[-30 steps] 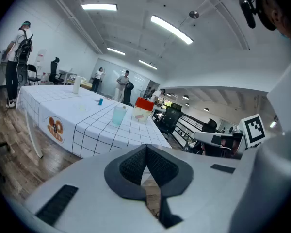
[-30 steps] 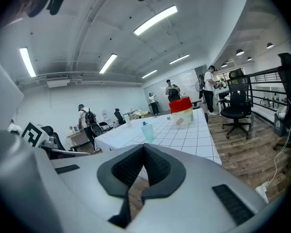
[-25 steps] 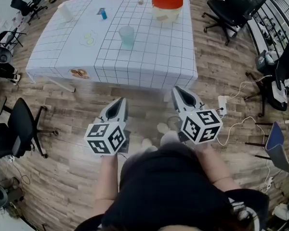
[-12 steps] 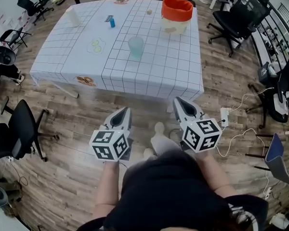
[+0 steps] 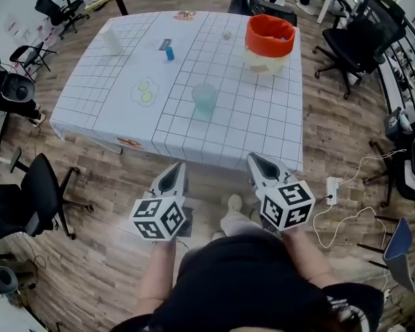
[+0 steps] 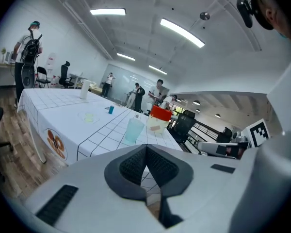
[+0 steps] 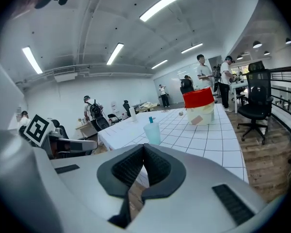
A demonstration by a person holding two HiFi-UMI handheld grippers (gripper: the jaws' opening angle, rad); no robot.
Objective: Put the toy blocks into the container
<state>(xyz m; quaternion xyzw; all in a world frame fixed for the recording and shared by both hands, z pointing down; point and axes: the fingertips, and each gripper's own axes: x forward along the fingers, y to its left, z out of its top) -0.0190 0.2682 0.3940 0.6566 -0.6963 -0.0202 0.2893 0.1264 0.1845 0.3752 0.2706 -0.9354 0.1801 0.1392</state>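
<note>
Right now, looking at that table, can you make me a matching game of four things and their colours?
Things:
1. cup
2. container
3. block
4. tablecloth

Colours:
A. blue
B. white with a dark grid
C. red top, cream below
D. pale see-through green

Pairs: 1-D, 2-C, 3-A, 4-B

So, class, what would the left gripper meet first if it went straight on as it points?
Ahead of the left gripper, probably the near edge of the checked tablecloth; depth is unclear.
</note>
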